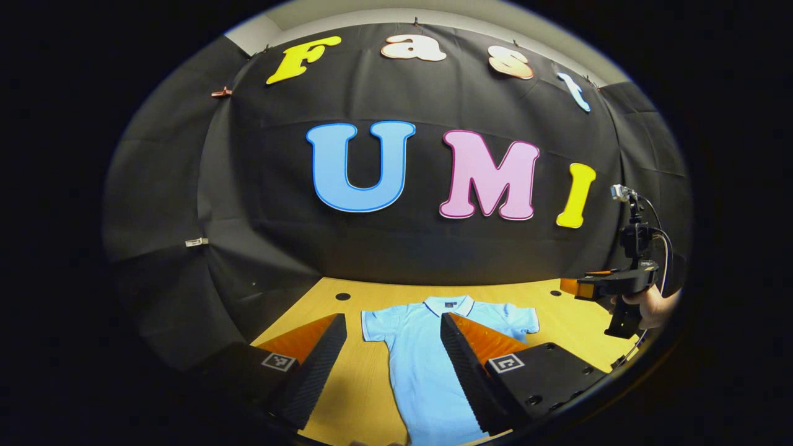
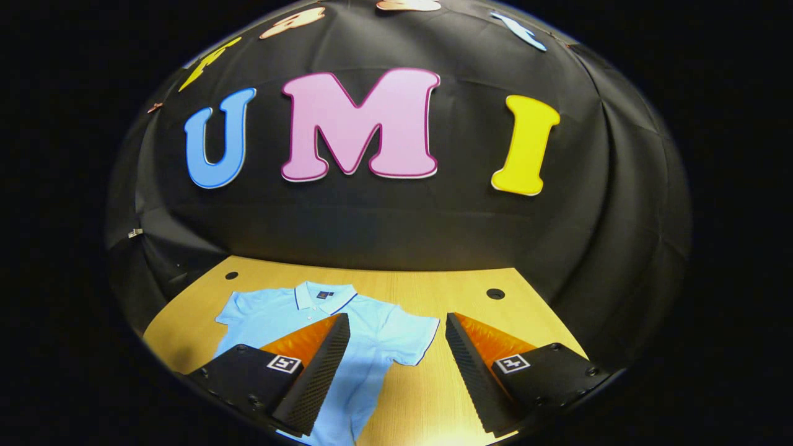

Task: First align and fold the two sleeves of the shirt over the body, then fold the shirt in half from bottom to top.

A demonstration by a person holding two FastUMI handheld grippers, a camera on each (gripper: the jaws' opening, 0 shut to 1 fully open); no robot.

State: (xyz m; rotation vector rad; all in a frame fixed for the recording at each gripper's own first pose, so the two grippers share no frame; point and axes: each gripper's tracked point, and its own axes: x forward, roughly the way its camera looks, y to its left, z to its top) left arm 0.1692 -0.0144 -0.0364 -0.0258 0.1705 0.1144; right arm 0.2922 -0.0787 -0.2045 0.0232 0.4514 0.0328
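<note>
In the left gripper view we see a light blue short-sleeved polo shirt (image 1: 427,353) lying flat on the pale wooden bench (image 1: 557,316) in the lower middle of the frame, collar toward the black cloth wall and both sleeves spread out to the sides. Our left gripper (image 1: 393,325) hangs above it with its fingers wide apart and nothing between them; one finger sits over the bare bench left of the shirt, the other over the shirt's body. At the right edge of that frame a hand (image 1: 650,303) holds the right gripper (image 1: 573,286) well above the bench, beside the shirt's far sleeve.

In the right gripper view the shirt (image 2: 372,334) lies at the lower left of the frame. The right gripper (image 2: 396,325) is spread wide and empty, one finger over the shirt's body, the other over bare bench (image 2: 471,297).
</note>
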